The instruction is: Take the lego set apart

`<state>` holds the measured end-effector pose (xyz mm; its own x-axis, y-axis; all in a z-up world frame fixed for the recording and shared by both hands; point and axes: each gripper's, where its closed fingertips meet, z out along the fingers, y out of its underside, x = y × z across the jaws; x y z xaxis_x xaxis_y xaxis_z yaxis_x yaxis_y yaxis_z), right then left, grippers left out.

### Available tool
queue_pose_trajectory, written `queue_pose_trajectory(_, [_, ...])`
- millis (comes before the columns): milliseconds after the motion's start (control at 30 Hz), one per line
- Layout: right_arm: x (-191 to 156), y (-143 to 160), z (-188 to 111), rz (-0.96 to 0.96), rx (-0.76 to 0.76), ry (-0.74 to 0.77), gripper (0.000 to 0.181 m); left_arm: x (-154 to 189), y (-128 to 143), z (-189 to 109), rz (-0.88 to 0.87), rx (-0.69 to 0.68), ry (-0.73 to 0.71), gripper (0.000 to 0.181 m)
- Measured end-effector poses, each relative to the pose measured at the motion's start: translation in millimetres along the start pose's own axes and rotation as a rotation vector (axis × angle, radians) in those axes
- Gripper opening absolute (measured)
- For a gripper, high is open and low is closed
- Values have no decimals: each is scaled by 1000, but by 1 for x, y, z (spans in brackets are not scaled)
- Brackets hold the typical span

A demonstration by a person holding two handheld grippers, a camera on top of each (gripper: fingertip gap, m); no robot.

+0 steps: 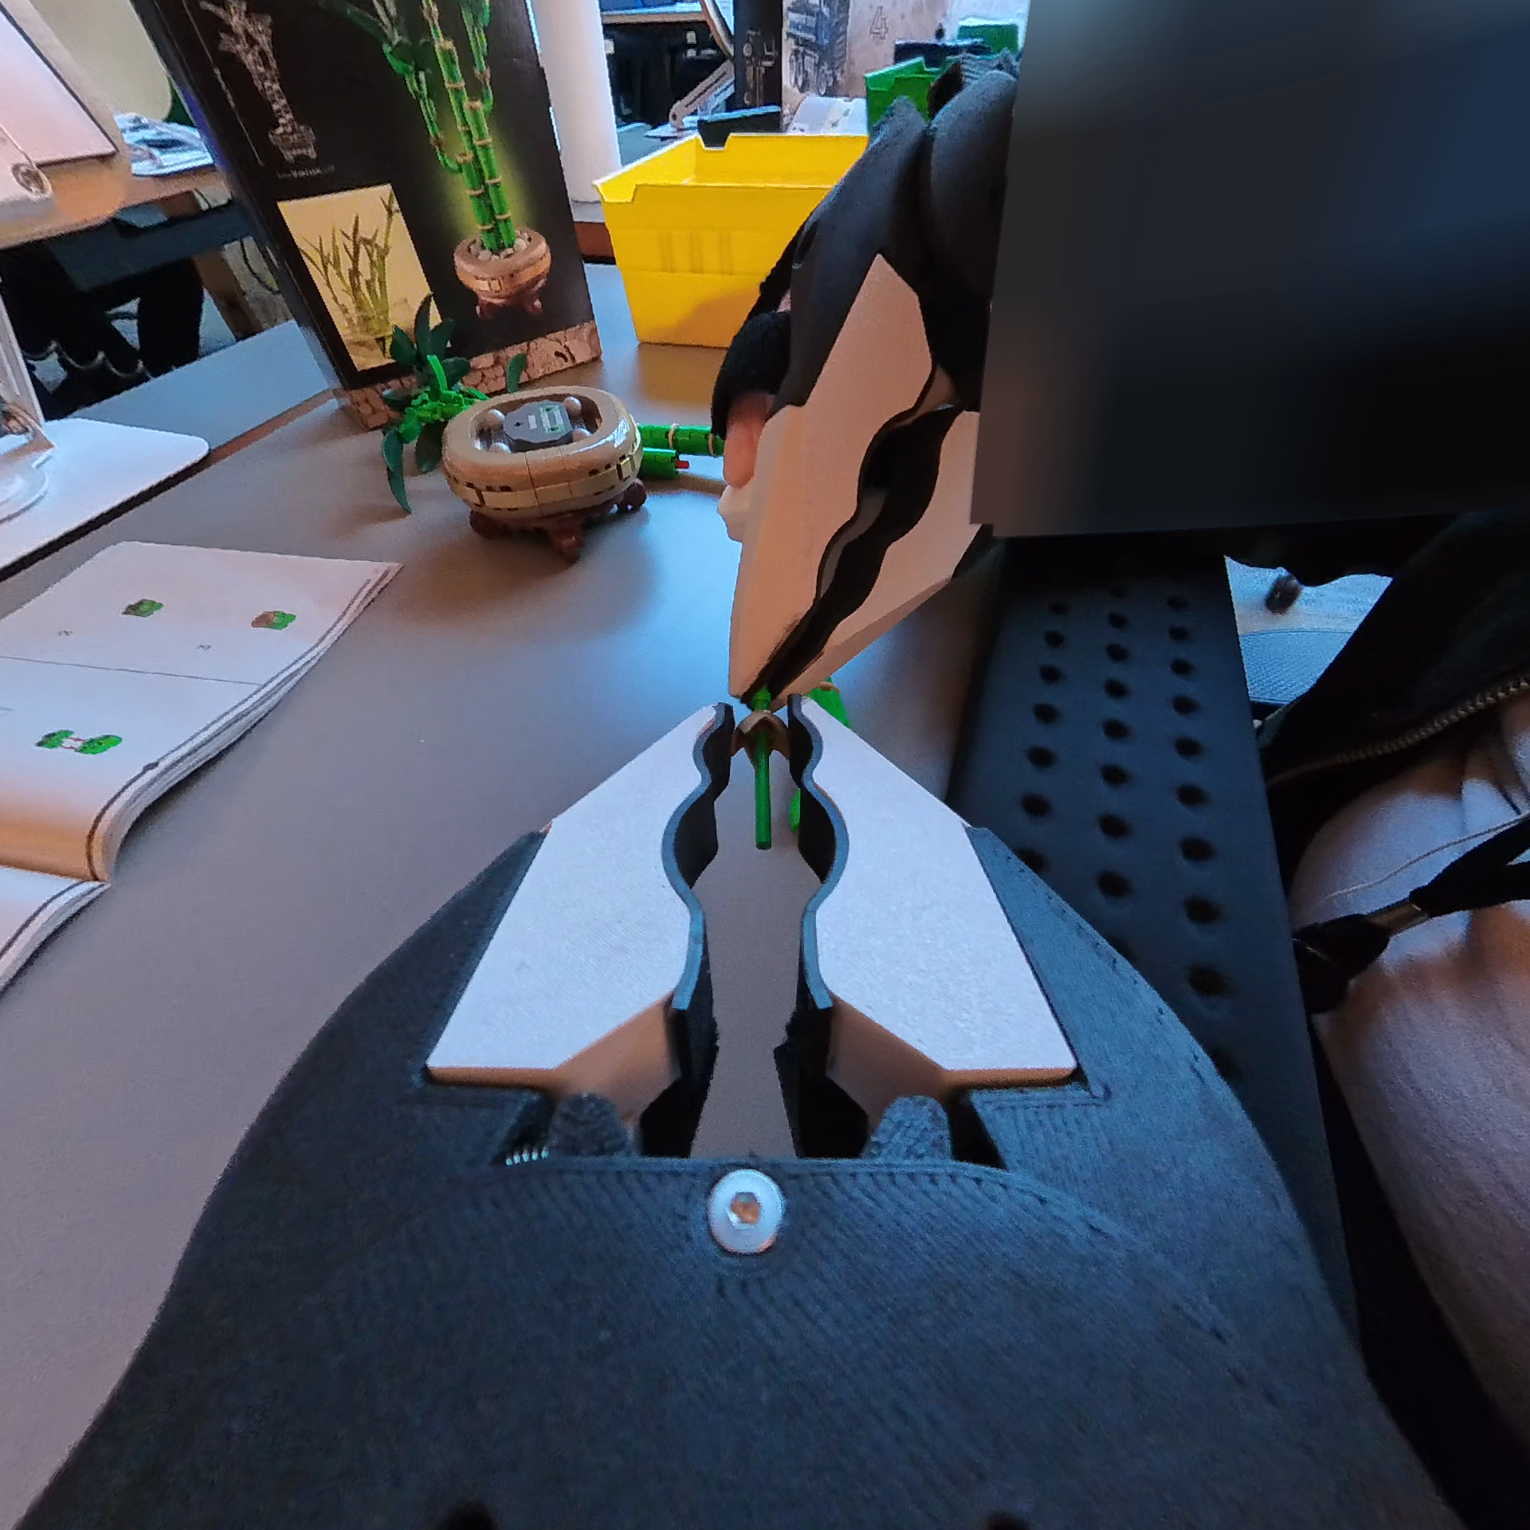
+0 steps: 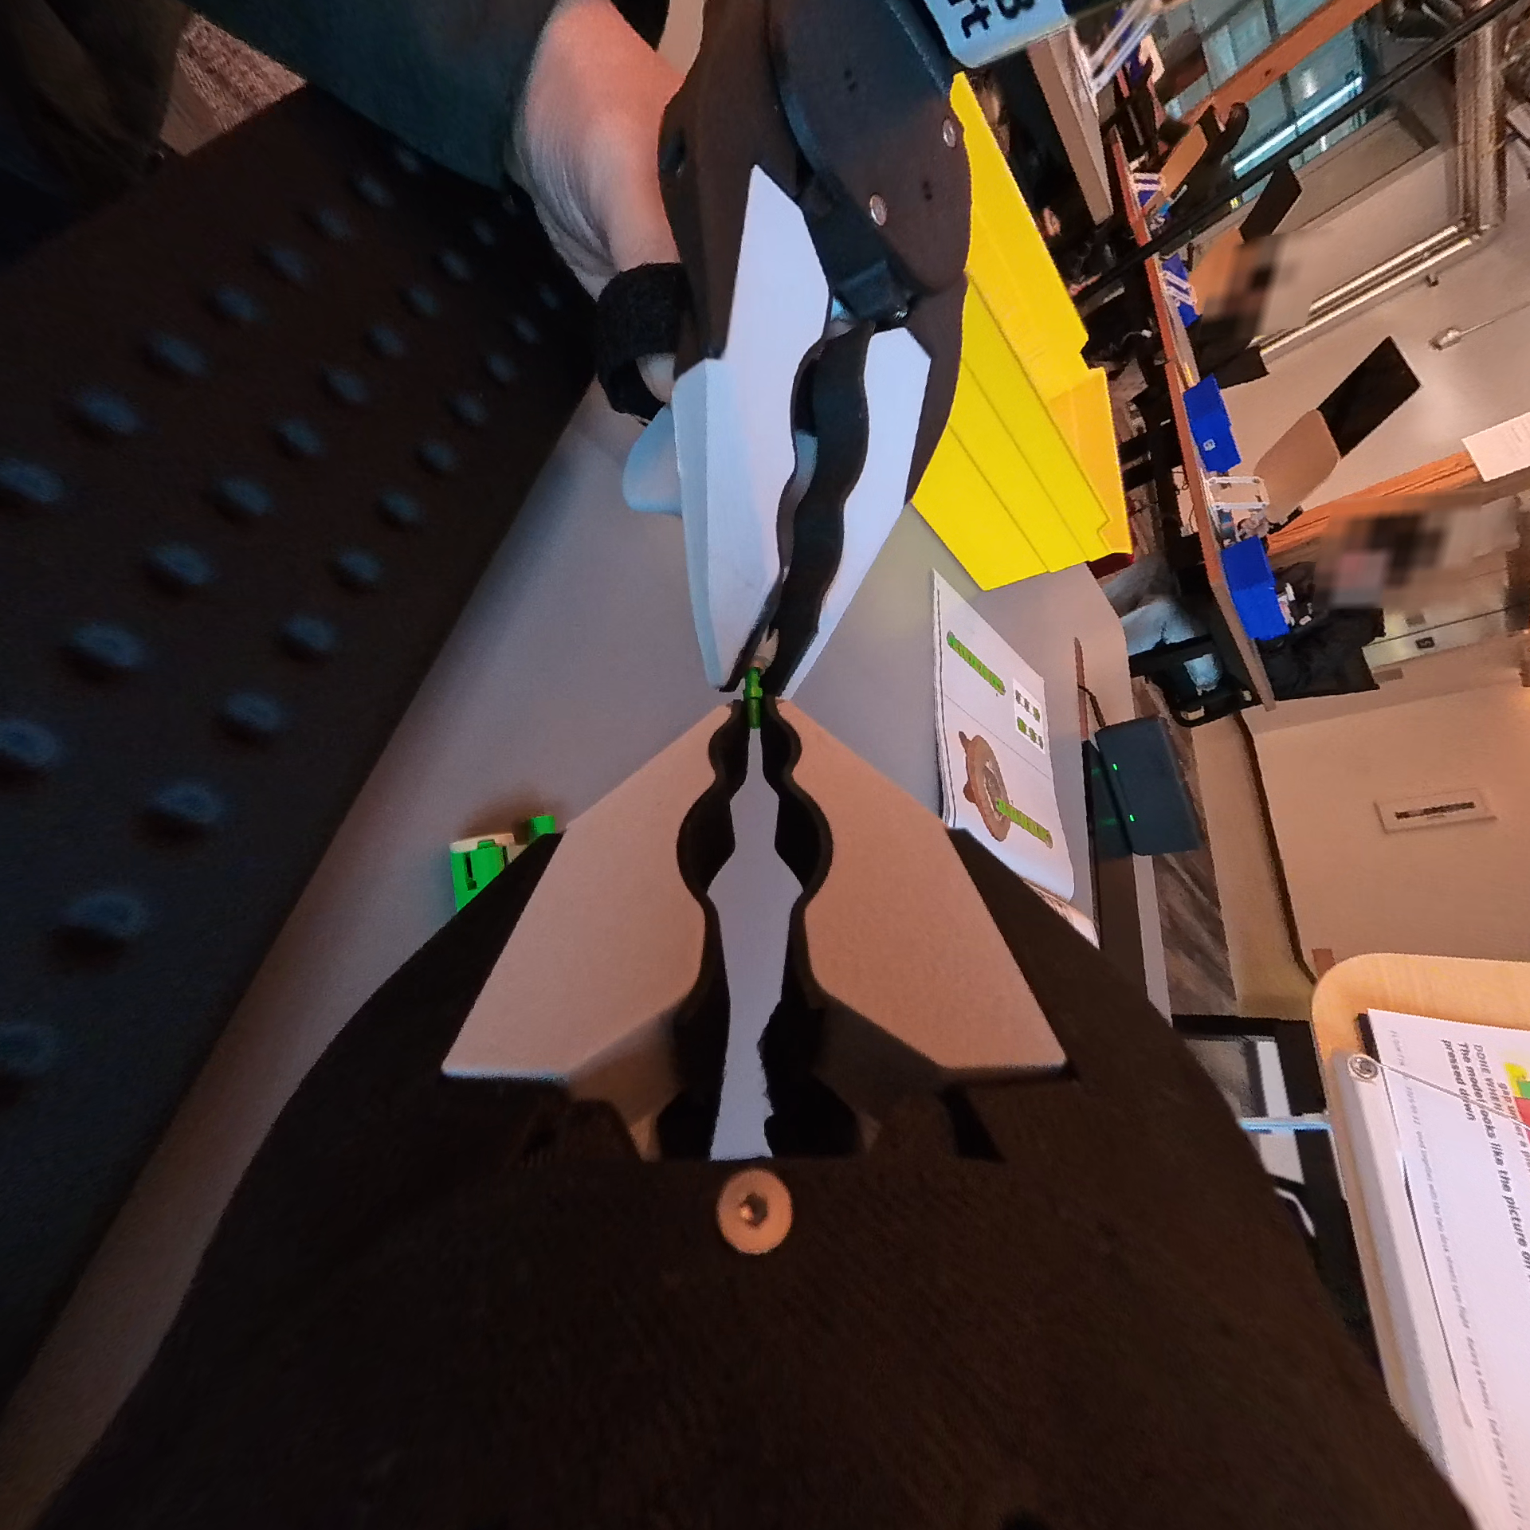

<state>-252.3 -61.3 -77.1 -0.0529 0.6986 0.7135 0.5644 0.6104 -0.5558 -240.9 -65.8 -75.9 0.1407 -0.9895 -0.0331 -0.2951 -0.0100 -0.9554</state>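
Note:
In the left wrist view my left gripper is shut on a small tan ring piece that sits on a thin green axle. The axle hangs back between my fingers, above the table. My right gripper comes down from above, shut on the axle's far end, tip to tip with the left. In the right wrist view my right gripper pinches the green axle, and the left gripper meets it from above. The tan lego pot stands farther back on the table.
Green leaves and green stalk pieces lie by the pot. The set's box and a yellow bin stand behind. An open booklet lies left. A black perforated panel is right. A green piece lies on the table. My two grippers' fingertips are within a few centimetres of each other.

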Motion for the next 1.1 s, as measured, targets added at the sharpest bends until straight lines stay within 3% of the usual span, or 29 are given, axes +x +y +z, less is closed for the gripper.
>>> queue_pose_trajectory(633, [-1, 5, 1, 14, -16, -18, 3, -2, 3, 0, -10, -17, -6, 12])
queue_pose_trajectory(767, [-3, 10, 10, -47, -101, 13, 18, -7, 6, 1, -31, -34, -30, 12])
queue_pose_trajectory(900, [1, 12, 12, -143, -166, 77, 3, -8, 9, 3, -53, -46, -26, 12])
queue_pose_trajectory(1100, [-1, 17, 14, -115, -225, 60, 2, -10, 13, 3, -91, -62, -18, 12])
